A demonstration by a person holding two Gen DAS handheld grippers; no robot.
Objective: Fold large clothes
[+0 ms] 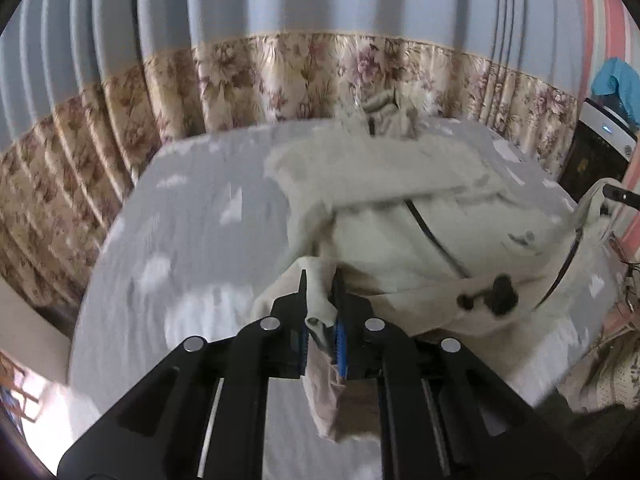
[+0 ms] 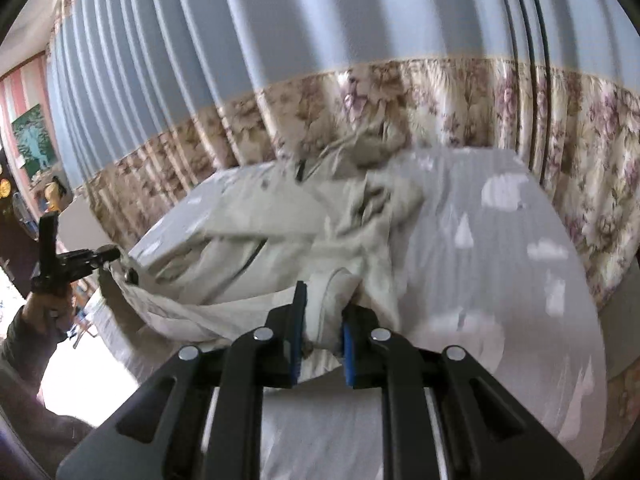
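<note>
A large cream garment (image 1: 400, 184) with a black zipper (image 1: 432, 236) lies crumpled on a bed with a grey cloud-print sheet (image 1: 180, 220). My left gripper (image 1: 320, 280) is shut on a fold of its near edge, which bunches between the blue pads and hangs below them. In the right wrist view my right gripper (image 2: 326, 300) is shut on another bunch of the same garment (image 2: 260, 216), lifted off the sheet (image 2: 500, 240). The left gripper (image 2: 108, 254), held by a hand, pulls the cloth's edge taut at the far left. A black cord toggle (image 1: 500, 290) dangles from the hem.
A blue curtain with a floral band (image 1: 280, 76) hangs right behind the bed's far edge. A white appliance (image 1: 600, 132) with a blue cloth (image 1: 616, 80) on it stands to the right. A pink striped wall with a picture (image 2: 32, 136) is at the left.
</note>
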